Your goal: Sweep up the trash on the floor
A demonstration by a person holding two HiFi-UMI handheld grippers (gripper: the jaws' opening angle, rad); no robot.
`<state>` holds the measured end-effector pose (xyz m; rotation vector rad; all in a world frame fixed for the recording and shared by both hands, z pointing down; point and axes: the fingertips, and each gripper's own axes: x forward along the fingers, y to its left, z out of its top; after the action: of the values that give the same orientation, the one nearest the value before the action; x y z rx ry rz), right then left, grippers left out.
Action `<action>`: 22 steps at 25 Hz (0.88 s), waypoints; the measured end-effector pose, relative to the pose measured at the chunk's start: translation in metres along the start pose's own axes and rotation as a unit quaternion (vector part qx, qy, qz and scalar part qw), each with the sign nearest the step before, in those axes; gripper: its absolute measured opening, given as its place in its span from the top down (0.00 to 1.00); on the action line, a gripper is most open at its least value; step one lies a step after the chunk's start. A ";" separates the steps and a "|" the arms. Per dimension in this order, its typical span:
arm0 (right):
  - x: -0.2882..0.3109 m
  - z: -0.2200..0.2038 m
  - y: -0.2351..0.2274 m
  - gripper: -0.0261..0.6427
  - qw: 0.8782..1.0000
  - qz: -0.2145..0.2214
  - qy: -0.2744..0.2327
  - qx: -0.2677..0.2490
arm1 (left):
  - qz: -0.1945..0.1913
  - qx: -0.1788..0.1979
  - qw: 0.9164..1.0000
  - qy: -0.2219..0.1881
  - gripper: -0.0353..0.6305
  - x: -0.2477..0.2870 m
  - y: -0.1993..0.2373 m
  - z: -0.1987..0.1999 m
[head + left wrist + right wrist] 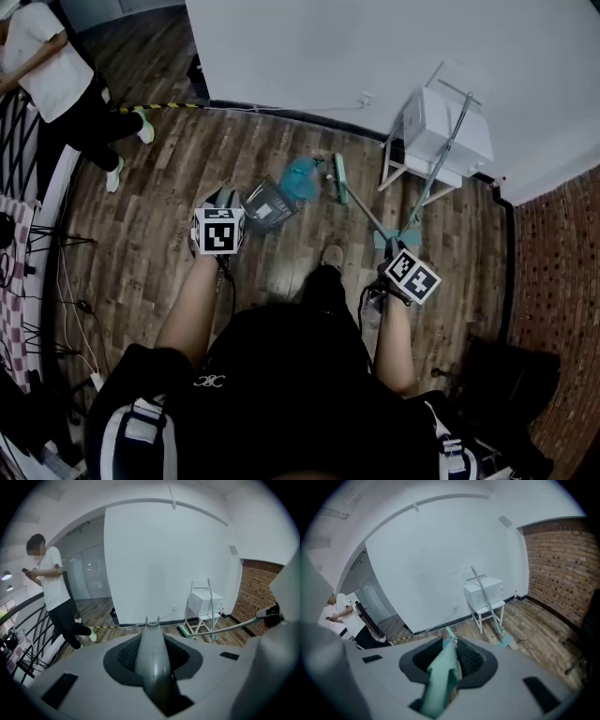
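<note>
Left tongs (153, 665) shut round the dustpan's (270, 206) smooth, curved grey handle (151, 641). Right tongs (449, 660) clamped on the flat teal broom handle (438, 686). Crumpled teal trash (302, 178) on the wood-plank floor (169, 187), between dustpan and narrow broom head (339, 178).

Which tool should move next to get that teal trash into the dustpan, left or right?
Probably right. The right tool grips the broom, whose head sits just beyond the trash, opposite the dustpan. The left tool holds the dustpan by the trash.
</note>
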<state>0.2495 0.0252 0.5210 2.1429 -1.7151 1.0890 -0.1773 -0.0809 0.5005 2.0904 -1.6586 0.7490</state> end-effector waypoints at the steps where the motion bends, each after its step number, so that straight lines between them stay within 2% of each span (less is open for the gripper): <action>1: 0.011 0.005 -0.003 0.81 1.000 0.000 0.001 0.001 | 0.003 -0.001 1.000 0.003 0.79 0.008 0.000 0.002; 5: 0.063 0.032 -0.013 0.81 1.000 0.000 0.012 0.004 | 0.016 -0.020 0.999 0.024 0.79 0.045 0.001 0.011; 13: 0.172 0.107 -0.024 0.81 0.998 0.018 0.057 -0.037 | 0.055 -0.035 0.996 0.056 0.79 0.115 -0.012 0.047; 22: 0.291 0.184 -0.036 0.81 0.991 0.043 0.097 -0.078 | 0.103 -0.054 0.991 0.069 0.79 0.168 -0.021 0.079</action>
<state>0.3772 -0.2900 0.5866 1.8227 -1.7530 1.1045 -0.1150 -0.2522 0.5418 1.7710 -1.8119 0.8263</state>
